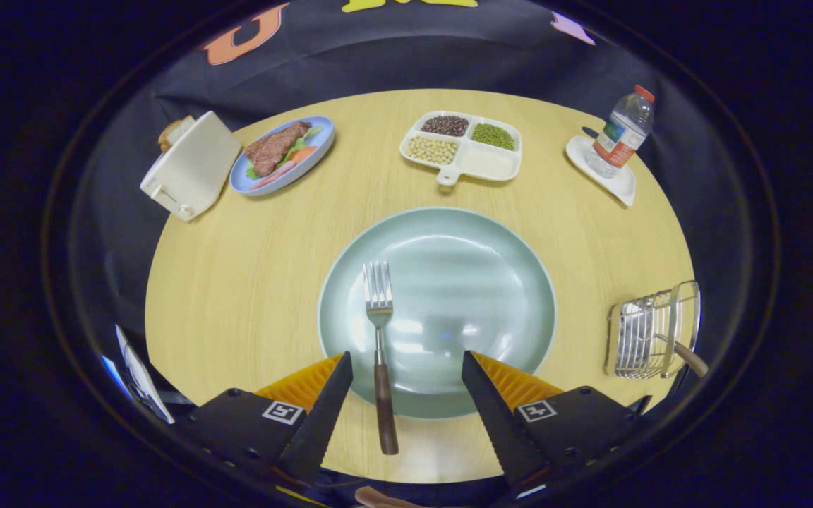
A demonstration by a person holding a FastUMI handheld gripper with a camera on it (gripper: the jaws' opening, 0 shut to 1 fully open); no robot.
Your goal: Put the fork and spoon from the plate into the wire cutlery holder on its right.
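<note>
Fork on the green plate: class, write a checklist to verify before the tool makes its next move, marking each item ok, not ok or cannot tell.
1. Tool open: ok, fingers spread.
2. Metal fork with dark wooden handle between the fingers: ok, nearer one finger, handle overhanging the round pale green plate.
3. Fingers touching fork: not ok, apart.
4. Wire cutlery holder beside plate on the wooden table: ok.
5. Spoon already in holder: cannot tell; a wooden handle sticks out.
</note>
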